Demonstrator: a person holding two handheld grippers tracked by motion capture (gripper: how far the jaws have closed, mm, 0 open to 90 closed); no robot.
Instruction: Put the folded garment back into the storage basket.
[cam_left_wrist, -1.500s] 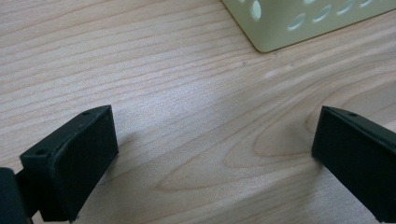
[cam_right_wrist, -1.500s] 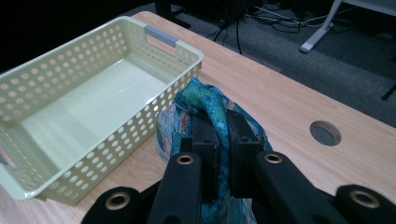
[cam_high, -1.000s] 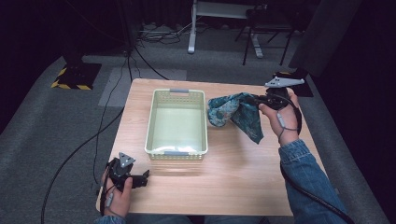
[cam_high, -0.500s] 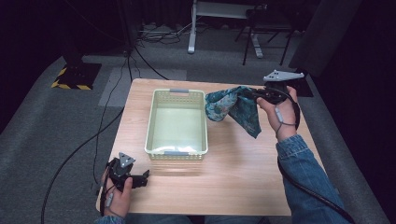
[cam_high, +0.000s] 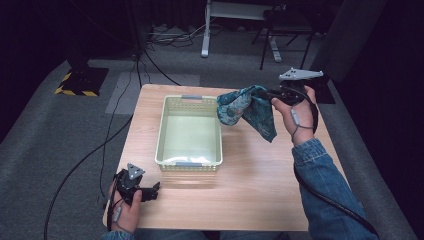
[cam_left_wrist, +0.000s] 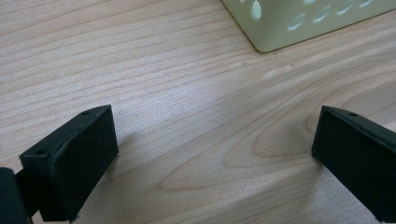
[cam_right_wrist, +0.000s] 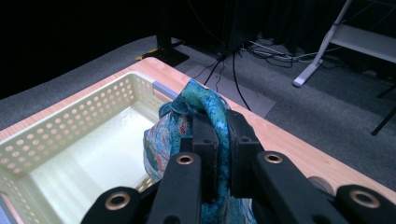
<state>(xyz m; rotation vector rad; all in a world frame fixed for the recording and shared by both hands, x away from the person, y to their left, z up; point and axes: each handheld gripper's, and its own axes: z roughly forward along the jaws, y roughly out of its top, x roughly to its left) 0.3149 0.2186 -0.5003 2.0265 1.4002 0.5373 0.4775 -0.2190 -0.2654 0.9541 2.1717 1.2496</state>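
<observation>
A teal patterned cloth hangs in the air just right of the pale green perforated basket, pinched by my right gripper, which is shut on it above the table's right side. In the right gripper view the cloth bulges over the closed jaws, with the empty basket below and to the left. My left gripper rests low at the table's front left corner, open. In the left gripper view its two black pads stand wide apart over bare wood, with a basket corner beyond.
The wooden table has free room in front of and to the right of the basket. Cables trail over the grey carpet at the left. A white desk frame and chair legs stand behind the table.
My right gripper has lifted the cloth and carried it left, toward the basket's right rim. The left gripper has stayed still.
</observation>
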